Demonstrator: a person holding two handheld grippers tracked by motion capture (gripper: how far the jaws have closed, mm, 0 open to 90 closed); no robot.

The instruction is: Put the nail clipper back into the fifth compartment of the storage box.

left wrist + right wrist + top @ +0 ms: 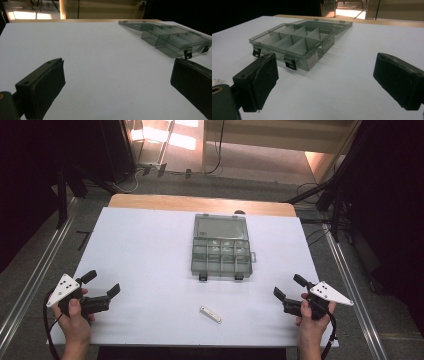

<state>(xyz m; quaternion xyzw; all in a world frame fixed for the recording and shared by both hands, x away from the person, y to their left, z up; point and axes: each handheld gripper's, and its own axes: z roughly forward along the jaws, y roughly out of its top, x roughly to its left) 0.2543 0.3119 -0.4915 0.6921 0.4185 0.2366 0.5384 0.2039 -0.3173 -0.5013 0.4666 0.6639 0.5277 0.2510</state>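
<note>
At table centre, 12 o'clock from both hands, box (221, 251) lies lid-open and looks empty, white piece (210, 314) at 6 o'clock of it untouched, left gripper (103, 287) and right gripper (289, 287) spread, holding nothing, work not begun.

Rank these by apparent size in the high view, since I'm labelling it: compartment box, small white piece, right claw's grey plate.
1. compartment box, lid open, clearly largest.
2. grey plate on the right claw.
3. small white piece, though the plate's nearness to the camera may exaggerate that gap.

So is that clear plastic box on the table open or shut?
Open: the compartment box has its lid flat on the table behind it, dividers exposed.
</note>
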